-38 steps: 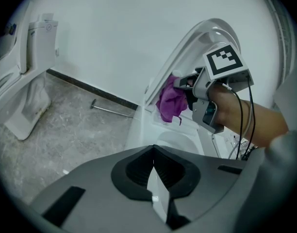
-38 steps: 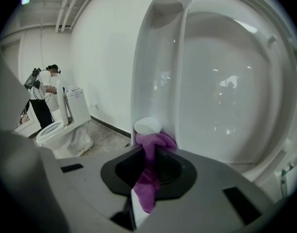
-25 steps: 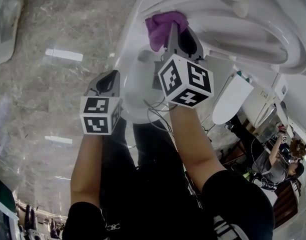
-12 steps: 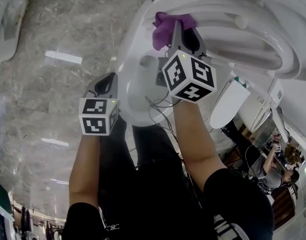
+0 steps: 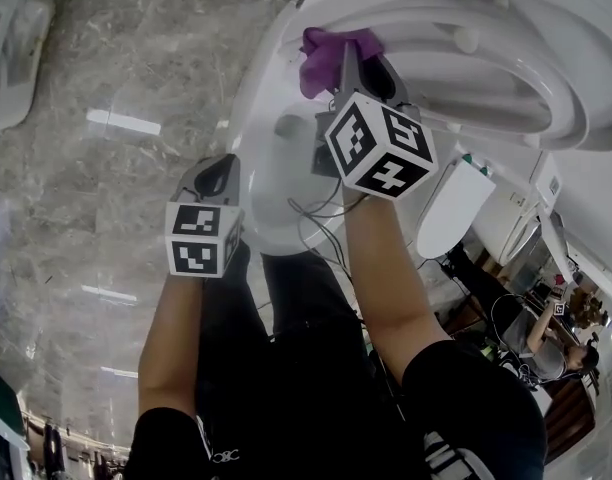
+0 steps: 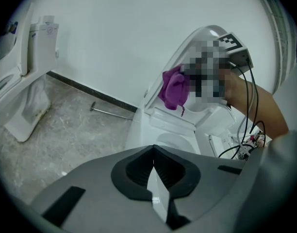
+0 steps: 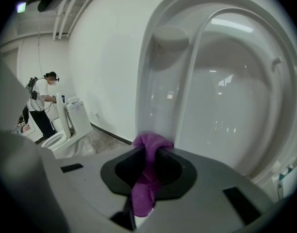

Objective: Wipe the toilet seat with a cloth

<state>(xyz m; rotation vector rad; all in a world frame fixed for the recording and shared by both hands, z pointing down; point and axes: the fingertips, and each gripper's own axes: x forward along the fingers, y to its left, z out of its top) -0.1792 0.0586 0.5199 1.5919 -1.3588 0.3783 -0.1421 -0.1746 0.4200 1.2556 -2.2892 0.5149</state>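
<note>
A purple cloth [image 5: 328,50] is pinched in my right gripper [image 5: 348,58], which is shut on it and holds it against the lower end of the raised white toilet seat [image 5: 466,78]. In the right gripper view the cloth [image 7: 147,178] hangs out between the jaws, bunched at the tips against the seat [image 7: 160,81], with the lid [image 7: 236,110] behind. My left gripper [image 5: 222,164] is shut and holds nothing, hanging lower left beside the bowl's rim [image 5: 248,138]. The left gripper view shows the cloth [image 6: 173,89] above the bowl [image 6: 175,142].
The marble floor [image 5: 96,118] spreads to the left. A second toilet [image 6: 27,81] stands by the wall, and a metal rod [image 6: 112,111] lies along the skirting. A person [image 7: 41,106] stands at another toilet [image 7: 71,120] farther back. Cables [image 5: 316,228] hang from my right gripper.
My right gripper has shifted a little up along the raised seat with the cloth. The left gripper has stayed in place.
</note>
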